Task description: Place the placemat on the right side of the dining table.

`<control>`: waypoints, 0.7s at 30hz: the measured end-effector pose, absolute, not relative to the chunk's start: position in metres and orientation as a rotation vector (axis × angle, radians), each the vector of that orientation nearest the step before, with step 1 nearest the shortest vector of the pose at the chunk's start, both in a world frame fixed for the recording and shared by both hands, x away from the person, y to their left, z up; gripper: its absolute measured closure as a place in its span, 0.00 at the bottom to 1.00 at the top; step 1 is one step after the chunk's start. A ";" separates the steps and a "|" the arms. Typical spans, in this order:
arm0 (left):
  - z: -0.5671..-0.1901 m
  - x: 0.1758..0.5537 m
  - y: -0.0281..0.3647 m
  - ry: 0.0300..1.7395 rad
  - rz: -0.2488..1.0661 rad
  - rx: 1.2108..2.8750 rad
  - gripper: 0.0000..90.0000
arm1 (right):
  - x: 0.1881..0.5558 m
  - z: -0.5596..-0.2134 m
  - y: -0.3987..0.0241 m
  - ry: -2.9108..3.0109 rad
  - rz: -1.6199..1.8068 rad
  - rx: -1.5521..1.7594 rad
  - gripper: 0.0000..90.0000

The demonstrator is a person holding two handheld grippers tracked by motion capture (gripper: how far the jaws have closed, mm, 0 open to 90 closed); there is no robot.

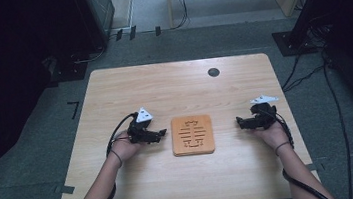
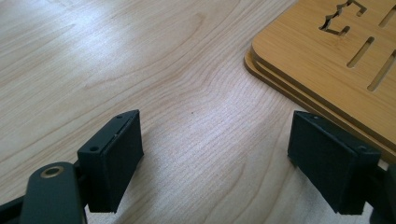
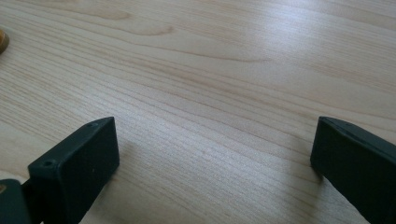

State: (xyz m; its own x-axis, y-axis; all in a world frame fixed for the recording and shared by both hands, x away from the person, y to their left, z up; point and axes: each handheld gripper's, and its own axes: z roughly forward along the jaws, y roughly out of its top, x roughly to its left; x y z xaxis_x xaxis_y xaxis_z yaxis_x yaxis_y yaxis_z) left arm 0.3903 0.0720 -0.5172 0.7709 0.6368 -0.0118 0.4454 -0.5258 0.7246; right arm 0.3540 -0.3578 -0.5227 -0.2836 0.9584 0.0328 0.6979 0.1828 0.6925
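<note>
The step in hand appears to be an approach to the wooden board (image 1: 192, 135), which lies flat near the middle of the table (image 1: 173, 85), between the two grippers. The left gripper (image 1: 160, 133) rests low over the tabletop just beside the board's left edge, its jaws spread wide with nothing between them; in the left gripper view one jaw stands close against the board's (image 2: 327, 60) near corner. The right gripper (image 1: 240, 121) sits farther off on the board's right side, jaws likewise spread and empty. To do the pick well, the judgement is that the left gripper should turn so one jaw slides under or against the thin edge and the other comes over the top face, since the board sits flush on the table and offers little to pinch; the right gripper may need to brace the opposite edge to stop the board sliding. The board is a rounded-corner square of warm brown wood, apparently two thin layers stacked, with cut-through slots and a crown-like outline across its face.
</note>
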 end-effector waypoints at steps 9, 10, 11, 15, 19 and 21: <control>-0.513 0.391 0.070 0.827 0.316 2.261 0.19 | 0.358 -0.515 -0.355 2.068 0.806 1.625 0.08; -0.512 0.391 0.070 0.834 0.310 2.265 0.19 | 0.358 -0.515 -0.355 2.072 0.806 1.635 0.08; -0.512 0.391 0.070 0.834 0.310 2.265 0.19 | 0.358 -0.515 -0.355 2.072 0.806 1.635 0.08; -0.510 0.391 0.069 0.839 0.300 2.271 0.19 | 0.360 -0.509 -0.356 2.086 0.810 1.671 0.18; -0.507 0.389 0.068 0.825 0.293 2.268 0.19 | 0.360 -0.507 -0.355 2.101 0.826 1.693 0.19; -0.506 0.388 0.068 0.823 0.291 2.263 0.19 | 0.360 -0.506 -0.354 2.109 0.835 1.705 0.19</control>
